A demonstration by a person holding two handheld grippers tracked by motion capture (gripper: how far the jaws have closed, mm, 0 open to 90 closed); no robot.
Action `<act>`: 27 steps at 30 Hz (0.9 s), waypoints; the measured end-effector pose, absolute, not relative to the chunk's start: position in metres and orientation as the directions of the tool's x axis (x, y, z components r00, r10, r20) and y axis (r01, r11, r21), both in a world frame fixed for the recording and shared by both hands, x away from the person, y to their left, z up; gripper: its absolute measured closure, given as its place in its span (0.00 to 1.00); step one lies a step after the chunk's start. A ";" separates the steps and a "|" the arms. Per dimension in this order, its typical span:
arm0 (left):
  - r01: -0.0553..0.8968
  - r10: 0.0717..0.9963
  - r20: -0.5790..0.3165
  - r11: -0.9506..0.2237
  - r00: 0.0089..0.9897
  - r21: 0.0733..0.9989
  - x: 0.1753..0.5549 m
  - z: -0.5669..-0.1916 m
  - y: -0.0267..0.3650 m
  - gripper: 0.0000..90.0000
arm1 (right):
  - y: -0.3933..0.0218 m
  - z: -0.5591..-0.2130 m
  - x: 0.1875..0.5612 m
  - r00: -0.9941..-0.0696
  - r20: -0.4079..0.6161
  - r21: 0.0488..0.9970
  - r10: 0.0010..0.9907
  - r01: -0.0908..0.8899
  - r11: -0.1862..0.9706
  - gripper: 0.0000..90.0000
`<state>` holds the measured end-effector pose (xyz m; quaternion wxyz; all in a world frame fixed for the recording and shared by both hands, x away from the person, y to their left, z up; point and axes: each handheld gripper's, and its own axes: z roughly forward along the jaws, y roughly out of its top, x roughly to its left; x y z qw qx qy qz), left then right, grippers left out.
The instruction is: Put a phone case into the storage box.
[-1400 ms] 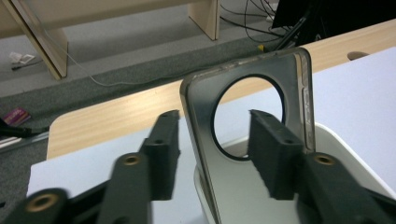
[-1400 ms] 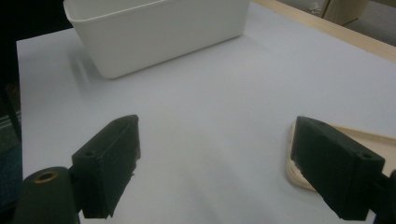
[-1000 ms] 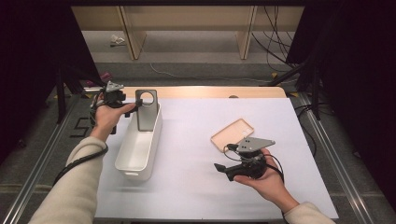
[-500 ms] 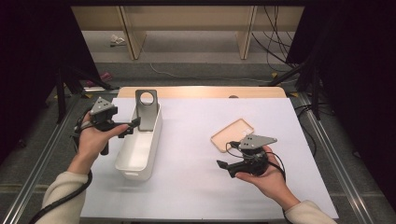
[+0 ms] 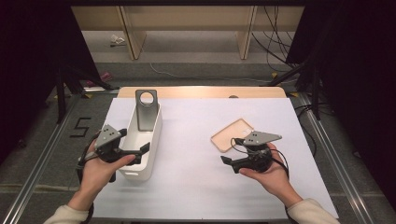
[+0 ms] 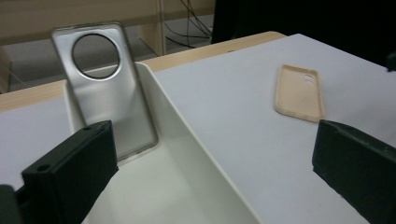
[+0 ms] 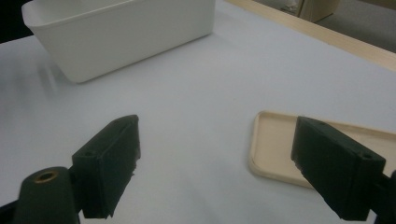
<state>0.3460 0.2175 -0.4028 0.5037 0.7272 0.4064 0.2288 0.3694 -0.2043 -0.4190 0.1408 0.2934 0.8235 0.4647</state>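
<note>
Status from my end: 1 of 2 phone cases looks sorted. The grey case (image 5: 146,110) with the round camera cutout stands upright in the white bin (image 5: 154,144), leaning against its far end wall; in the left gripper view the grey case (image 6: 106,88) has nothing touching it.

Left gripper (image 5: 140,151) sits over the bin's near end, jaws spread wide and empty. They have just been opening, with nothing between them. I read that as the drop being done.

Still to do, as I judge it: the beige case (image 5: 232,134) lies flat on the white table (image 5: 196,186), open side up, well apart from the bin.

Right gripper (image 5: 229,162) hangs just beside the beige case on its near side, jaws apart, gripping nothing. In the right gripper view 1 jaw overlaps the beige case (image 7: 280,140), but I can't tell if it touches.

Next would be a pinch on its edge, then a carry over to the bin.
</note>
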 end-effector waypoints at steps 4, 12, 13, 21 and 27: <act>0.350 0.781 -0.077 -0.188 0.620 0.918 0.334 -0.410 0.209 0.00 | -0.207 -0.419 0.373 -0.783 0.042 0.850 0.621 0.355 0.389 0.18; 0.318 0.773 -0.065 -0.181 0.631 0.931 0.322 -0.415 0.198 0.00 | -0.214 -0.420 0.380 -0.766 0.057 0.851 0.640 0.372 0.370 0.18; 0.319 0.778 -0.066 -0.177 0.625 0.931 0.322 -0.415 0.198 0.01 | -0.214 -0.420 0.380 -0.765 0.060 0.851 0.642 0.375 0.368 0.18; 0.319 0.789 -0.058 -0.178 0.612 0.931 0.321 -0.417 0.200 0.02 | -0.214 -0.420 0.379 -0.767 0.061 0.849 0.638 0.376 0.371 0.18; 0.320 0.790 -0.062 -0.174 0.610 0.931 0.323 -0.419 0.199 0.02 | -0.214 -0.419 0.381 -0.762 0.063 0.849 0.644 0.380 0.367 0.18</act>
